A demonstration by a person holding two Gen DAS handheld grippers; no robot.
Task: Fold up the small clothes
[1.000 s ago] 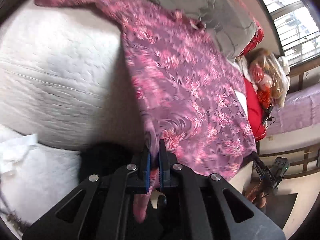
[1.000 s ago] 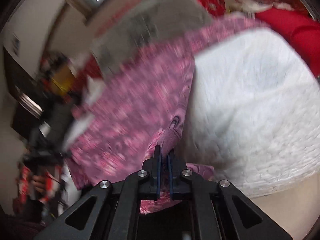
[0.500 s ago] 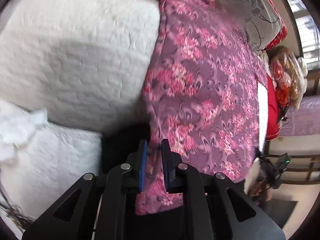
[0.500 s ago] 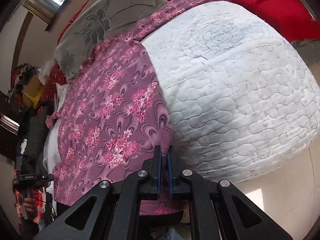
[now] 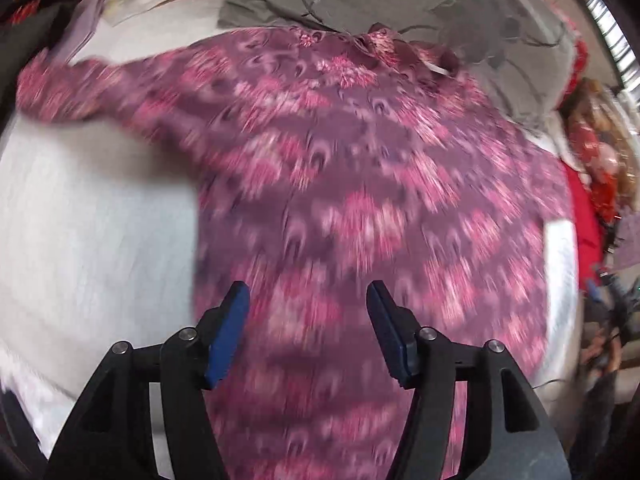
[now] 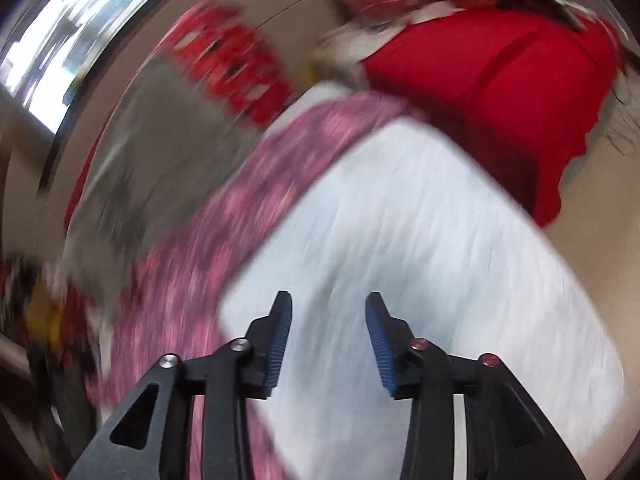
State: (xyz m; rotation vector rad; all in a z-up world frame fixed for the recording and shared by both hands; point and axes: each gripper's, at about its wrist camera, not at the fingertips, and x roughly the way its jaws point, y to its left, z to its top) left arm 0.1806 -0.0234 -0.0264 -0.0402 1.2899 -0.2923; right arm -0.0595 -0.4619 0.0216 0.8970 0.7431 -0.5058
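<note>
Flat purple floral garment (image 5: 360,184) on white quilted bedcover (image 5: 92,216).

Left wrist camera is looking steeply down along its own fingers, sitting close over the purple floral garment (image 5: 360,184) spread on the white quilted bed (image 5: 92,216). Right wrist camera is tilting down less steeply over the bed's bare white part (image 6: 420,240), garment edge (image 6: 248,216) at left. Both are sharing garment, bed and grey pillow (image 5: 400,4), blurred.

Purple pink-flowered garment (image 5: 360,200) lies spread flat on white quilt (image 5: 100,220).
</note>
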